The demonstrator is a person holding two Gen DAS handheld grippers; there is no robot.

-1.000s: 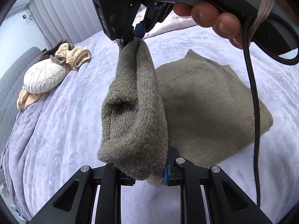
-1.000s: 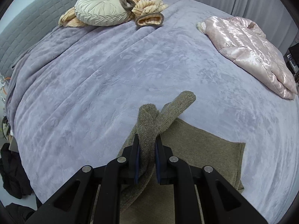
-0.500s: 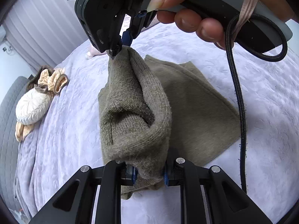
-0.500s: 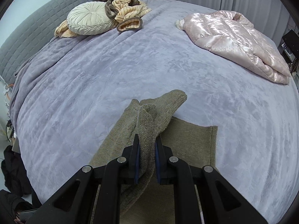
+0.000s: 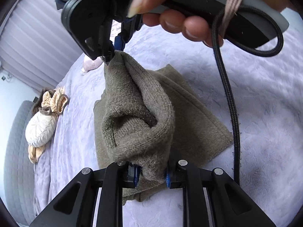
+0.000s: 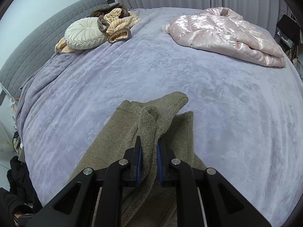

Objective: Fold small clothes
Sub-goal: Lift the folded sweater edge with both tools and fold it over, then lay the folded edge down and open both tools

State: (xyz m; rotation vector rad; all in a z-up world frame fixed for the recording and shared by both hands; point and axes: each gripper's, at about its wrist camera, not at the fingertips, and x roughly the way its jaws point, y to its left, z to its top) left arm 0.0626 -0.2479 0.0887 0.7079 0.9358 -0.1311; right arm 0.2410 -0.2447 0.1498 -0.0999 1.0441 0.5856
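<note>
An olive knitted garment (image 5: 191, 111) lies partly flat on the lilac bedspread (image 5: 265, 98). Its sleeve (image 5: 136, 117) is lifted and stretched between both grippers. My left gripper (image 5: 151, 176) is shut on the sleeve's near fold. My right gripper (image 5: 111, 53), held in a hand, is shut on the far end above the garment. In the right wrist view my right gripper (image 6: 148, 151) pinches the sleeve (image 6: 149, 124), whose cuff (image 6: 178, 99) droops ahead onto the garment (image 6: 113, 138).
A pink quilted jacket (image 6: 227, 34) lies at the far right of the bed (image 6: 132, 66). A round cream cushion (image 6: 85, 33) and striped tan clothes (image 6: 121, 22) sit by the grey headboard (image 6: 37, 43). A black cable (image 5: 231, 102) hangs from the right gripper.
Both grippers have carried the sleeve further over the garment's body and lower. The right wrist view has swung, so more of the flat garment shows beneath it.
</note>
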